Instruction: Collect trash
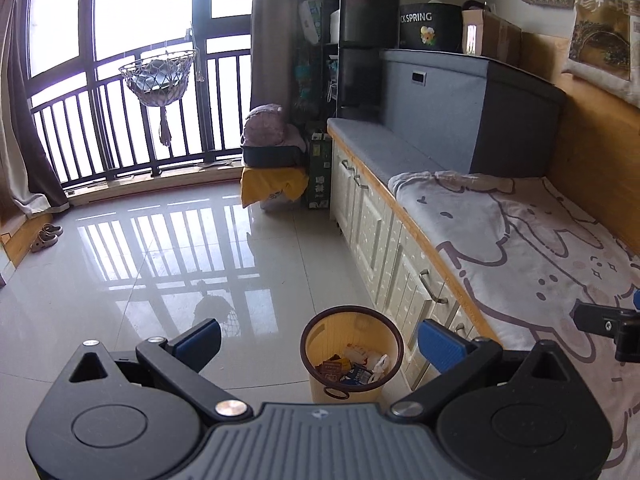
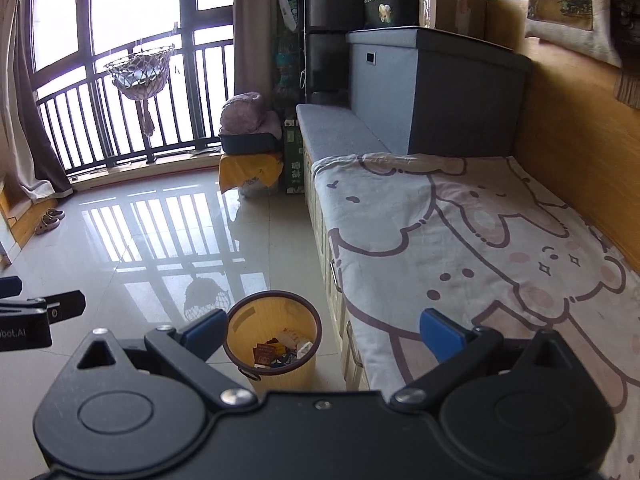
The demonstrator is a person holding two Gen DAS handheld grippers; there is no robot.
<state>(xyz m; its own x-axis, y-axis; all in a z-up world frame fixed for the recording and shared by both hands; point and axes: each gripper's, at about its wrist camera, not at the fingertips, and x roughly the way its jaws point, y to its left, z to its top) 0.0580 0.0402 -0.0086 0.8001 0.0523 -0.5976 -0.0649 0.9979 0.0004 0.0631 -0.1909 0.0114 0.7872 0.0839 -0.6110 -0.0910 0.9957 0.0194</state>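
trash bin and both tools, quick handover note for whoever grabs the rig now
Left tool: open, empty, held above the floor.
Right tool: open, empty, partly over the bed edge.
Trash bin: upright on the tile floor beside the bed drawers, with wrappers and paper scraps already in it.
Done: some trash binned.
Left: no loose trash visible on the floor or blanket; check elsewhere.

A yellow bin (image 1: 352,360) with a dark brown rim holds red, blue and white scraps (image 1: 354,364). The blanket (image 2: 480,240) is pale grey and pink with brown-outlined cartoon bears. Glossy beige floor tiles (image 1: 160,260). Black grippers carry blue pads (image 2: 438,334).
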